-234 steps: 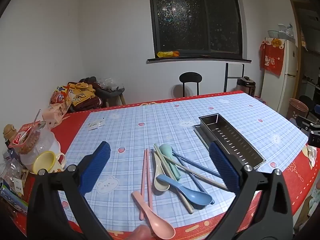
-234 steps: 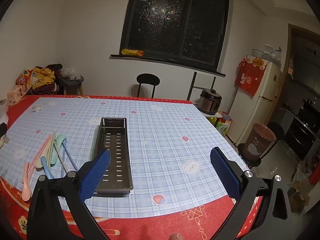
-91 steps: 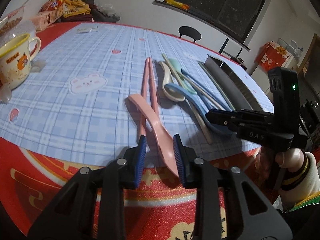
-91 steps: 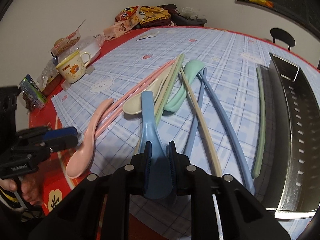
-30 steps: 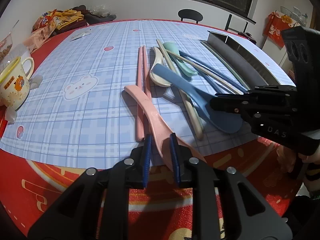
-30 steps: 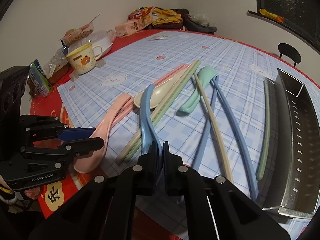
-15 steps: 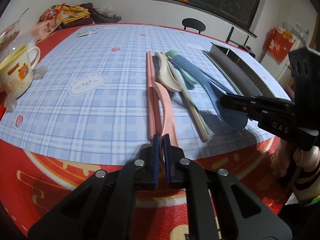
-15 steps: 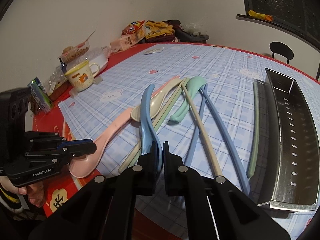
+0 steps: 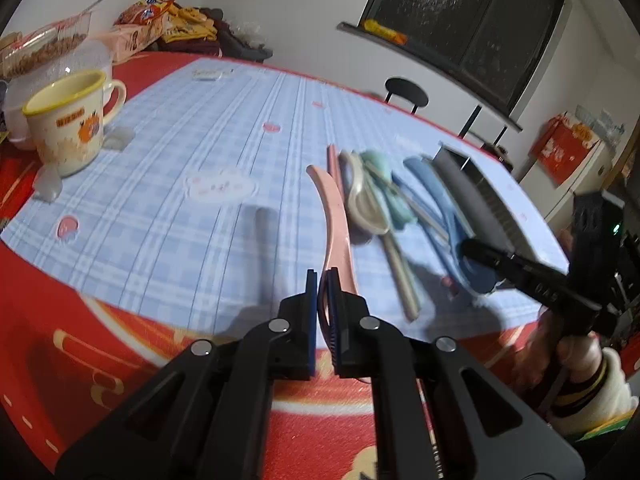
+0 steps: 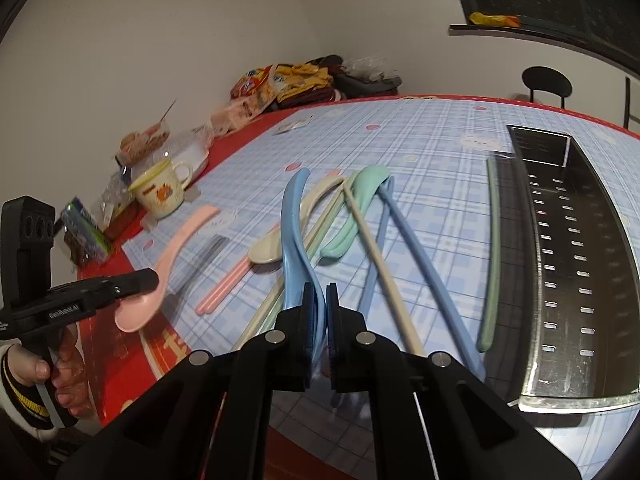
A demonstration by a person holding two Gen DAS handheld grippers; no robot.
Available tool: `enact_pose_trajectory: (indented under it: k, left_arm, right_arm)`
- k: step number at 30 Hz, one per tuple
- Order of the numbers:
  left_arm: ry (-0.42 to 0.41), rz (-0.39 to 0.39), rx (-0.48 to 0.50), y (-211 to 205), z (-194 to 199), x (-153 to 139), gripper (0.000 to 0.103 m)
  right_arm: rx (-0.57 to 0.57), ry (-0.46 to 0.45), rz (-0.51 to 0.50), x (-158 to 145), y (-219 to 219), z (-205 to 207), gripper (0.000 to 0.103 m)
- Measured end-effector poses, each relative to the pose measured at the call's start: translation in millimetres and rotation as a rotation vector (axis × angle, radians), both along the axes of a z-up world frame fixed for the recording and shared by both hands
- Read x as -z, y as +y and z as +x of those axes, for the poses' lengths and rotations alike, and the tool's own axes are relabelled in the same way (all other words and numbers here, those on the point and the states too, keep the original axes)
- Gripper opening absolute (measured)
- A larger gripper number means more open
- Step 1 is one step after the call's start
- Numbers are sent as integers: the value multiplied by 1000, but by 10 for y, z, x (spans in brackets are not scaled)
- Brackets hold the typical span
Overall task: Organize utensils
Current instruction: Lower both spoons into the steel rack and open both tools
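Two spoons lifted: left gripper (image 9: 322, 280) pinching the pink spoon (image 9: 335, 216), right gripper (image 10: 318, 294) pinching the blue spoon (image 10: 291, 224); best carried level toward the steel tray (image 10: 576, 240), handles parallel to its long walls.

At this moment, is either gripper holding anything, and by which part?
Yes. The left gripper clamps the pink spoon at its bowl; the right gripper clamps the blue spoon at its bowl. Both handles point away, lifted off the table.
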State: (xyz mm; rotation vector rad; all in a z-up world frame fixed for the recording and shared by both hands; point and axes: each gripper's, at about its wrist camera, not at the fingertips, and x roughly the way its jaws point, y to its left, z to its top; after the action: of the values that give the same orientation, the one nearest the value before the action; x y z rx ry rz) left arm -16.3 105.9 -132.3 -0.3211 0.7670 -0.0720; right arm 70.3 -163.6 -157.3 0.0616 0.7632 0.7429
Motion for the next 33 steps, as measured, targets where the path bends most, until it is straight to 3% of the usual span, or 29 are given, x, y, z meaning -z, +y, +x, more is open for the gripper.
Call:
enact_pose_trajectory:
  k: [6,10,15,24,33]
  left_arm:
    - [-63,-41,68,-216,235,-256,9]
    - [-104,-70,147,-517,501,-411,9]
    - [-137,-107,250,-1016,896,-522,9]
    - [-50,-164,360,-1775,1378,-283,9]
    - [-3,-179,398,-2109,1562,-92,9]
  right_arm:
    - [79,46,84,-95,-262,64,6]
    - [206,-5,118,-293,-683,104,6]
    - [363,18,110,-294,-1186,271,6]
    - [482,42,83,-132,-1586,365,6]
    - [491,69,78,-2,-1632,400,6]
